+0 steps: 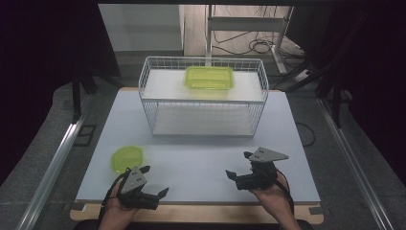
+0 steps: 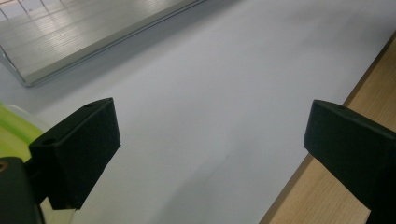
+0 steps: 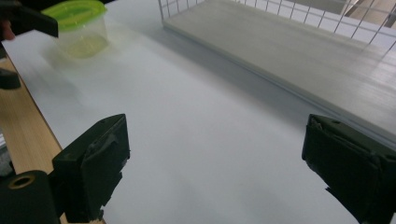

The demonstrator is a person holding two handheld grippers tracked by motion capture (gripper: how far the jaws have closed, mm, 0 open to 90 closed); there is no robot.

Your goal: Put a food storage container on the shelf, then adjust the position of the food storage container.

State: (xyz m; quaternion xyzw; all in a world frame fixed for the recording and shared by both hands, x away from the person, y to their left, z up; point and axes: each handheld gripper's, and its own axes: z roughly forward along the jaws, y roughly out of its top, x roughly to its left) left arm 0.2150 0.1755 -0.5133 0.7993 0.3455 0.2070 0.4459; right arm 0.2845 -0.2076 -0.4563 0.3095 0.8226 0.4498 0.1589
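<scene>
Starting on your left: the small green-lidded tub [image 1: 127,158] sits on the white tabletop [image 1: 201,158] just beside your left gripper [image 1: 149,183], which is spread wide with nothing in it, low over the near edge. That tub looks like thin clear plastic with a glossy lime lid, probably light and a bit slippery, so if you swing that hand outward a jaw could clip it and skid it toward the table's left edge.

Middle back, the white wire basket [image 1: 203,98] is an open grid with a flat pale shelf up top and another at the bottom. A flat green rectangular container [image 1: 209,77] rests on the upper shelf. Reaching in there, I'd guess the thin wires could snag a jaw tip.

On your right, the right gripper [image 1: 238,166] is also released and empty, hovering over bare matte tabletop, well apart from both green pieces.
</scene>
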